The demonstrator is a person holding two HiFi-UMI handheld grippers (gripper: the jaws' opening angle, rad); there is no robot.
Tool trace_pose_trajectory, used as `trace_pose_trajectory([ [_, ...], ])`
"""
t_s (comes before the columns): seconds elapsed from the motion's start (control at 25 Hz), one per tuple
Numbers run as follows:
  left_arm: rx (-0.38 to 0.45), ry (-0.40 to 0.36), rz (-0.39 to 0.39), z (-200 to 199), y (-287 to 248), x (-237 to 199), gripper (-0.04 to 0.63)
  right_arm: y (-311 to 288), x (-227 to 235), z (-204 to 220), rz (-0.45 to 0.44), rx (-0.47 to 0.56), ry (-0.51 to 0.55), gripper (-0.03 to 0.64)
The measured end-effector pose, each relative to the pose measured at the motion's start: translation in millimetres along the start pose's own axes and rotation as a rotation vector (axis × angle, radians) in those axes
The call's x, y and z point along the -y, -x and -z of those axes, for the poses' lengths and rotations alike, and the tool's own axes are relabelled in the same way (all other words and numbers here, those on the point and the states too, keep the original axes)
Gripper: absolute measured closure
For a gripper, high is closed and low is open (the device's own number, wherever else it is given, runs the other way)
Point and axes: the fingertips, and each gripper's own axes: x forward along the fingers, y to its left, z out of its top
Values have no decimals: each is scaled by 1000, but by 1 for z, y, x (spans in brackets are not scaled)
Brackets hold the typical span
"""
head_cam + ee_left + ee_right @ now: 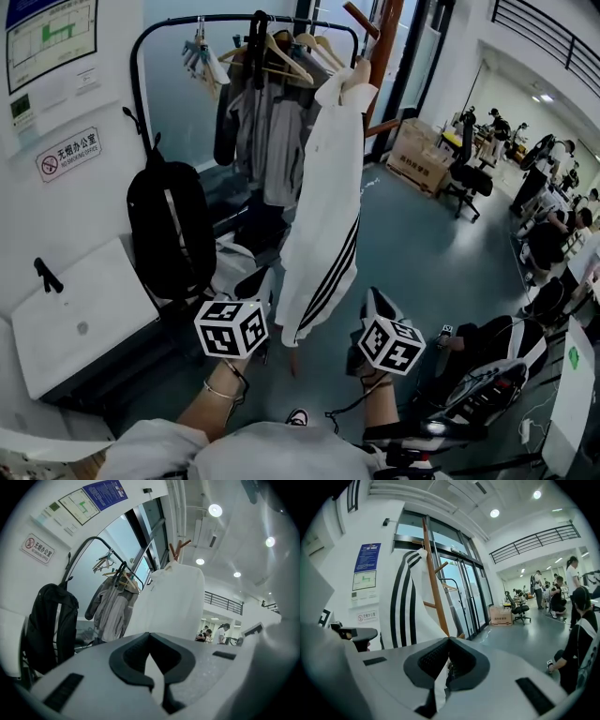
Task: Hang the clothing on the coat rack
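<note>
The jacket [323, 216], white with black stripes, hangs by its collar from the upper part of the wooden coat rack [382, 52]. The collar covers the peg that carries it, so the exact point of support cannot be made out. The frame edge cuts off the top of the rack pole in the head view.

The left tool [149, 638] is closed, tips together. A pale strip of the jacket's fabric is pinched in the slit between its pads. The right tool [449, 640] is also closed on the jacket, and white fabric runs down between its pads. A dark detail beside that fabric is too small to identify.

In the head view each tool's jaws are hidden beneath its marker cube, and the jacket's lower hem hangs between the two cubes.

Left of the jacket, a black garment rail [244, 17] carries grey clothing [267, 127] on hangers. A black backpack [169, 230] hangs at the rail's left post, its lower end merging into shadow.
</note>
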Motion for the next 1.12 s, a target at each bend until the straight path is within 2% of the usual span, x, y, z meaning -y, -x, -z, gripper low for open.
trace_pose_trajectory([
  [0.44,6,8,-31,3,1,-8,588,-7,-13,0,-47,-7,21,595],
  [1.12,-24,23,-47,18,1,-12,588,-9,-8,11,-47,-33,21,595],
])
